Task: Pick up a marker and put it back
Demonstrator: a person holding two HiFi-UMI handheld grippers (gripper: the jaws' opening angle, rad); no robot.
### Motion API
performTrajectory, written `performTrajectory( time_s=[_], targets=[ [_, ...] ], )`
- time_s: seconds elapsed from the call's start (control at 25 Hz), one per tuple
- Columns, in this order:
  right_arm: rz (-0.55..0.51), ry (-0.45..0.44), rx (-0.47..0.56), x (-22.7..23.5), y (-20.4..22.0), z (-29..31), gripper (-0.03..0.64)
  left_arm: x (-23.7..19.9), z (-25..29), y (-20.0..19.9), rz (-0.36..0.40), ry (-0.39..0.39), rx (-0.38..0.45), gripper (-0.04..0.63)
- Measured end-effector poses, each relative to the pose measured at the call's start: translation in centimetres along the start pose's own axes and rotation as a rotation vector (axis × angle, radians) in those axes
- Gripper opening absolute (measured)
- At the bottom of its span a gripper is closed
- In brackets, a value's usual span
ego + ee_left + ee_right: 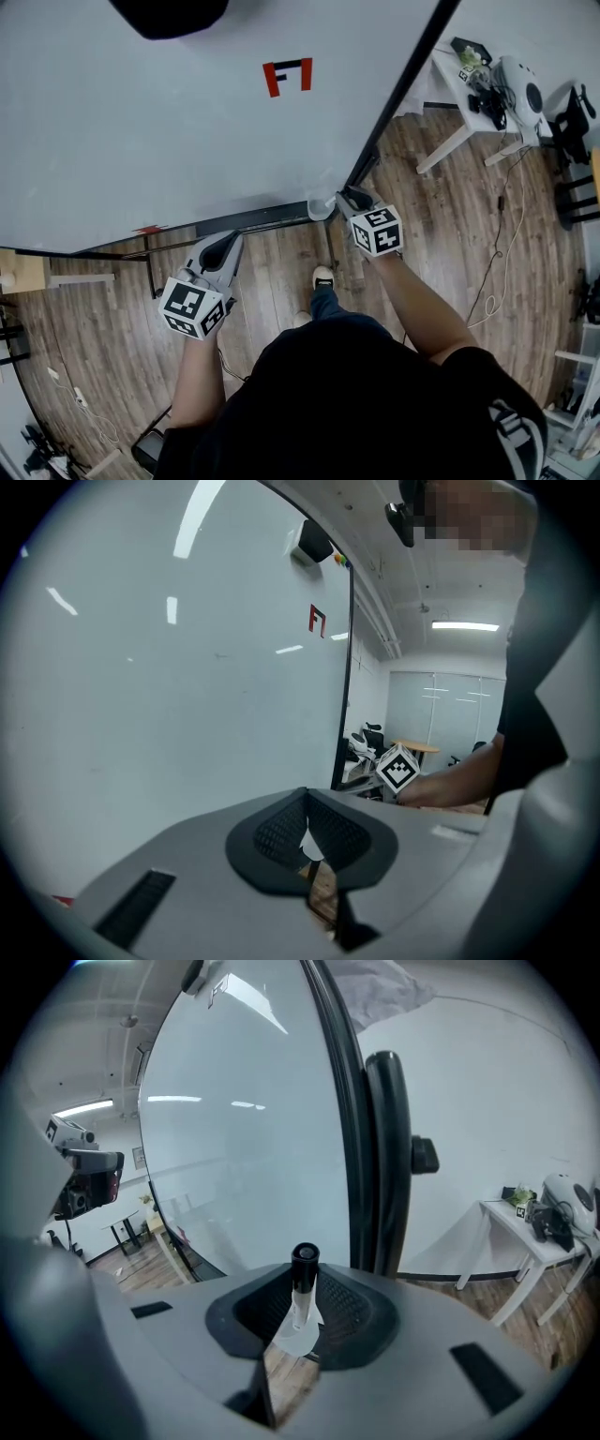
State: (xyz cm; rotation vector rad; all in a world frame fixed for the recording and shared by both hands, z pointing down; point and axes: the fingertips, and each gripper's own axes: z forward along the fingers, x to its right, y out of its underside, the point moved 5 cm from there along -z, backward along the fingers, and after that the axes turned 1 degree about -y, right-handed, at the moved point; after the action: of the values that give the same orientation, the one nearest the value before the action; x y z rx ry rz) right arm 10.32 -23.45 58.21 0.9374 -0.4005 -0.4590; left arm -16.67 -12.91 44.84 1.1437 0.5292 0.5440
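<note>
A marker with a white barrel and a black cap [304,1269] stands upright between the pads of my right gripper [298,1309], which is shut on it. In the head view the right gripper [349,199] is at the lower right corner of the whiteboard [141,122], just above the tray ledge [253,220]. My left gripper [225,247] hangs lower and to the left, below the ledge, over the wooden floor. In the left gripper view its jaws [306,803] meet with nothing between them. The right gripper's marker cube [398,769] shows beyond them.
The whiteboard's black side frame [403,84] runs up to the right. A red mark [288,75] and a dark eraser [169,14] sit on the board. A white desk [459,94] with gear stands at the right, cables on the floor [497,253]. My shoe [322,277] is below the board.
</note>
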Motion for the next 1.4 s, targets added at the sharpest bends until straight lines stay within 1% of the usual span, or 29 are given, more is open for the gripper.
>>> performTrajectory(
  time_s=[0.48, 1.04, 1.4],
  targets=[
    [-0.010, 0.023, 0.062, -0.9, -0.9, -5.0, 0.071, 1.8, -2.3, -0.4, 0.027, 0.004, 0.025, 0.011],
    [-0.012, 0.045, 0.074, -1.3, 0.4, -9.7, 0.071, 3.8, -3.5, -0.8, 0.052, 0.025, 0.040, 0.011],
    [-0.013, 0.039, 0.069, -1.5, 0.6, -10.5, 0.069, 4.2, -3.7, -0.8, 0.057, 0.030, 0.036, 0.011]
  ],
)
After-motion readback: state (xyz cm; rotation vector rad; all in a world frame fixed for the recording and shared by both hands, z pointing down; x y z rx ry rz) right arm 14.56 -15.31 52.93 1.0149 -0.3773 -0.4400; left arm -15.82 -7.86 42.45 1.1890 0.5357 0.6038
